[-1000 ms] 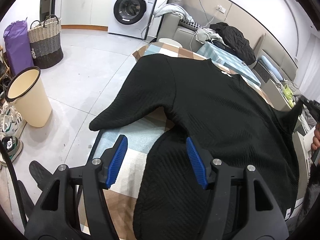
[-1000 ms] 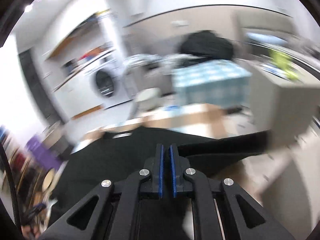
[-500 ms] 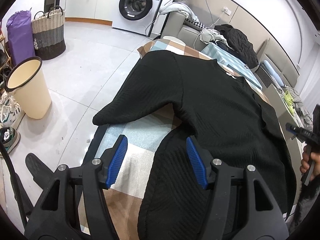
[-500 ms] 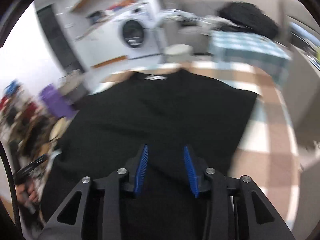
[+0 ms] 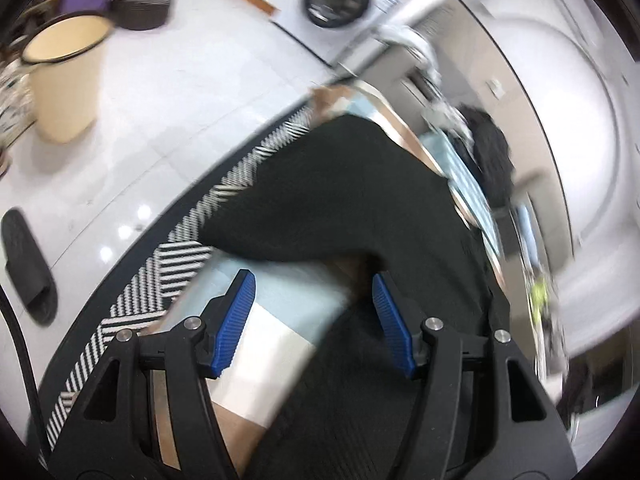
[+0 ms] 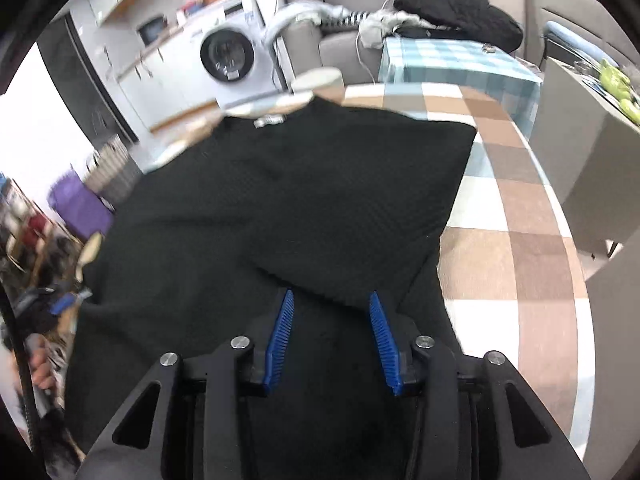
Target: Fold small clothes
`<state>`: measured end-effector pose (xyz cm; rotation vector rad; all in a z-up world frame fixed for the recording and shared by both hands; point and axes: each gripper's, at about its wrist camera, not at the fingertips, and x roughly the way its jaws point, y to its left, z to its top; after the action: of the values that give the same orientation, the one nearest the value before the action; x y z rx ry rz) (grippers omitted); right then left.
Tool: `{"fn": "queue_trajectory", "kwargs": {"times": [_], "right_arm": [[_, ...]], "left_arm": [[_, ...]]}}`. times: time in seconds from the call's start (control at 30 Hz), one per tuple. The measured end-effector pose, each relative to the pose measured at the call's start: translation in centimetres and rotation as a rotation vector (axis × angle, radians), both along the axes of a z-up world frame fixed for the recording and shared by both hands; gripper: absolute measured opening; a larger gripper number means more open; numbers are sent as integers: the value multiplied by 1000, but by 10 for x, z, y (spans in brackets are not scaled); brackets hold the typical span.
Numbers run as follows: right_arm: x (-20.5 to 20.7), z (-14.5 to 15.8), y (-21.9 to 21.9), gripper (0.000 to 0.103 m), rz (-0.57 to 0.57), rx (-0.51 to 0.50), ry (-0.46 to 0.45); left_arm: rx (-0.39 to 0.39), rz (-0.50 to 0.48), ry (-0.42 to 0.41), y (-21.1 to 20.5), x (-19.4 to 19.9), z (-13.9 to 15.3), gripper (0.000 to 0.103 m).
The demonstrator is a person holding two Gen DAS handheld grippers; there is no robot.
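Observation:
A black knit sweater [image 6: 280, 208] lies flat on a checked tablecloth [image 6: 504, 216]. In the right wrist view its right sleeve [image 6: 360, 216] is folded in over the body. My right gripper [image 6: 330, 316] is open and empty just above the sweater's lower part. In the left wrist view the sweater [image 5: 360, 208] spreads ahead, its left sleeve [image 5: 256, 224] reaching toward the table's left edge. My left gripper [image 5: 312, 300] is open and empty over the cloth near the armpit. The left gripper also shows at the far left of the right wrist view [image 6: 64, 300].
A cream bin [image 5: 64, 80], a slipper [image 5: 28, 264] and a striped rug [image 5: 168, 264] are on the floor left of the table. A washing machine [image 6: 228, 56], a sofa with clothes [image 6: 448, 12] and a second checked table [image 6: 456, 64] stand behind.
My right gripper let go of the right sleeve, opened and drew back; the sleeve now lies folded over the body. My left gripper swung left and lower, its view blurred.

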<state>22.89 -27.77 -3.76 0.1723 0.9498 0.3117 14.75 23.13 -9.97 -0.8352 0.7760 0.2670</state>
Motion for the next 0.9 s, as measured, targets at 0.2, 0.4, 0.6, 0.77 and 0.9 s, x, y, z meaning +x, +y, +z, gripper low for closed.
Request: {"fn": "queue_trajectory", "kwargs": {"times": [0.2, 0.4, 0.6, 0.77, 0.9], "right_arm": [[-20, 15, 4, 44, -8, 28, -49], [-28, 15, -1, 44, -41, 41, -51], [-39, 13, -13, 44, -97, 71, -53], [-54, 18, -24, 44, -126, 100, -79], [-67, 22, -36, 44, -158, 116, -95]], "left_arm": [[37, 54, 98, 26, 15, -23, 58], [-101, 30, 62, 38, 41, -52, 40], [50, 54, -33, 35, 57, -20, 7], [288, -44, -95, -5, 109, 55, 7], [400, -276, -228, -92, 161, 113, 5]]}}
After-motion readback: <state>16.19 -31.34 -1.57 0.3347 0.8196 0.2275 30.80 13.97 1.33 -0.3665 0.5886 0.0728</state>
